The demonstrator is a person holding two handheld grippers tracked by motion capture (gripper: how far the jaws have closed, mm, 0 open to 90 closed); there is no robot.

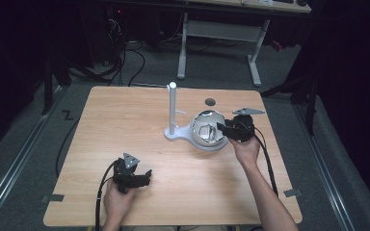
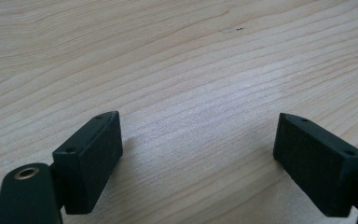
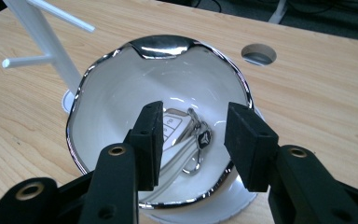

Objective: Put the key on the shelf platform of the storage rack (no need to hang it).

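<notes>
Just right tool (image 3: 193,142) spread above logo-tagged key fob (image 3: 177,133) in bowl (image 3: 121,84); logo unreadable.

Near half of the worktop (image 1: 125,120) open wood, white peg stand (image 1: 172,108) rising mid-worktop, silver-rimmed bowl (image 1: 207,131) just beside it towards the right edge, round hole (image 1: 210,102) by the far edge.

Dim room, grey carpet floor (image 1: 221,67), light wood table (image 1: 139,125) lit from above, white-legged desk (image 1: 219,29) behind it, black cables (image 1: 125,57) on floor, dark surroundings both sides.
</notes>
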